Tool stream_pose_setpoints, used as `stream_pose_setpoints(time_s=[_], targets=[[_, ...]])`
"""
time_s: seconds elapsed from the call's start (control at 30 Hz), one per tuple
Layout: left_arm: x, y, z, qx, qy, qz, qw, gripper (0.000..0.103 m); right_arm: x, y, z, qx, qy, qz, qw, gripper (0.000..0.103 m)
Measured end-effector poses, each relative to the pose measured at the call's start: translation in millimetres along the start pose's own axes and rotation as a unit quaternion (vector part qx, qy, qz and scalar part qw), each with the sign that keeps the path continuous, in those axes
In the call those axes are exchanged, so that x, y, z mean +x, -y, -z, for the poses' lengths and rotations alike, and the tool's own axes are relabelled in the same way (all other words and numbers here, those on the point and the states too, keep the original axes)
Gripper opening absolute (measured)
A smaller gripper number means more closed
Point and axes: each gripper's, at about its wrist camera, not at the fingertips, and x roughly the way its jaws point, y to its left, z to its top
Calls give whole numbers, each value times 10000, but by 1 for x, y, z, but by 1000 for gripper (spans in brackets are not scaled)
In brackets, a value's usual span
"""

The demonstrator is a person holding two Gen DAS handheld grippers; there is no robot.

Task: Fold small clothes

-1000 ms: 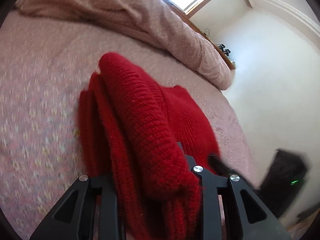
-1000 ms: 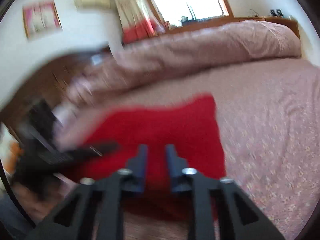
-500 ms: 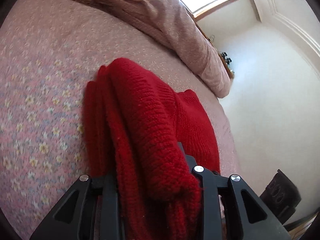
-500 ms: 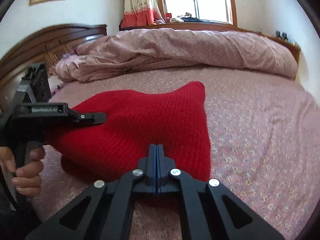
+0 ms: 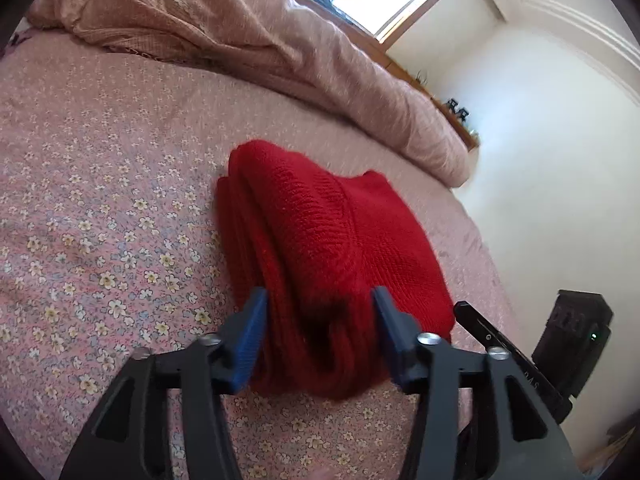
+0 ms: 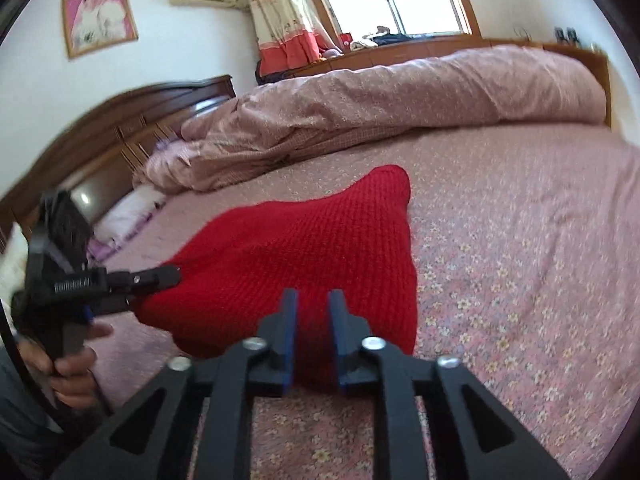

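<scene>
— Hand-held gripper on the left (image 5: 320,312) has its jaws spread wide, the near folded edge of the red knitted garment (image 5: 320,232) lying loose between the blue pads (image 5: 250,340); nothing is pinched there, as far as I can see.

— And the right hand-held gripper (image 6: 313,312)?

— Parted by a narrow gap, a bit of the same near edge sitting between its pads (image 6: 289,340); whether they touch the wool I cannot tell; I'd call it released.

— Where does the garment lie?

— Folded into a thick bundle on the flowered bed sheet (image 5: 100,240), near the front of the bed; the rumpled pink duvet (image 5: 240,40) is heaped well behind it, the wooden headboard (image 6: 120,140) off to one side.

— How will it handle?

— Soft, light and floppy, I judge; chunky knit, so it should grip well but stretch and sag if lifted by one point; layers may slide apart.

— Where to take hold, then?

— At the two near corners of the stacked edge, biting through all layers at once; a shallow nip could catch only the top layer and undo the fold.
</scene>
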Motion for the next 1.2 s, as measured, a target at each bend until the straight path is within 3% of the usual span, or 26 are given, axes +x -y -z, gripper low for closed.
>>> stream_pose_setpoints(time_s=[0.07, 0.17, 0.2, 0.27, 0.33, 0.4, 0.47, 0.57, 0.63, 0.67, 0.97, 1.1, 1.2], targets=[[1, -11, -2, -277, -10, 109, 9996, 66, -4, 8, -3, 136, 14, -14, 9999, 38], [12, -30, -6, -750, -151, 195, 9969, 77, -5, 22, -11, 431, 51, -232, 9988, 44], [17, -36, -5, -899, -258, 190, 9954, 84, -3, 31, -13, 627, 14, -422, 9971, 54], [29, -43, -2, -1127, -520, 181, 9921, 89, 4, 45, -13, 916, -166, -700, 9932, 66], [40, -46, 1, -1183, -767, 247, 9897, 90, 16, 58, -10, 1170, -490, -1016, 9867, 67], [40, -46, 1, -1127, -759, 298, 9903, 93, 26, 75, -7, 1416, -730, -1172, 9803, 68], [43, -46, -1, -1161, -830, 387, 9890, 95, 36, 97, 0, 1994, -1046, -1456, 9634, 69], [60, -42, -11, -1119, -1083, 732, 9851, 96, 51, 127, 16, 2899, -1361, -2010, 9258, 70], [75, -35, -18, -951, -1285, 825, 9837, 98, 65, 137, 22, 3215, -1521, -2390, 9036, 71], [81, -32, -21, -853, -1315, 814, 9843, 98, 70, 137, 21, 3219, -1535, -2522, 8996, 71], [100, -27, -36, -785, -1261, 1098, 9828, 98, 117, 120, -8, 2925, -1771, -2508, 9056, 80], [96, -19, -24, -605, -1305, 1196, 9823, 91, 112, 110, -3, 2899, -1604, -2461, 9109, 81], [92, -12, -12, -565, -1213, 1187, 9839, 89, 107, 108, 7, 3030, -1413, -2568, 9068, 78]])
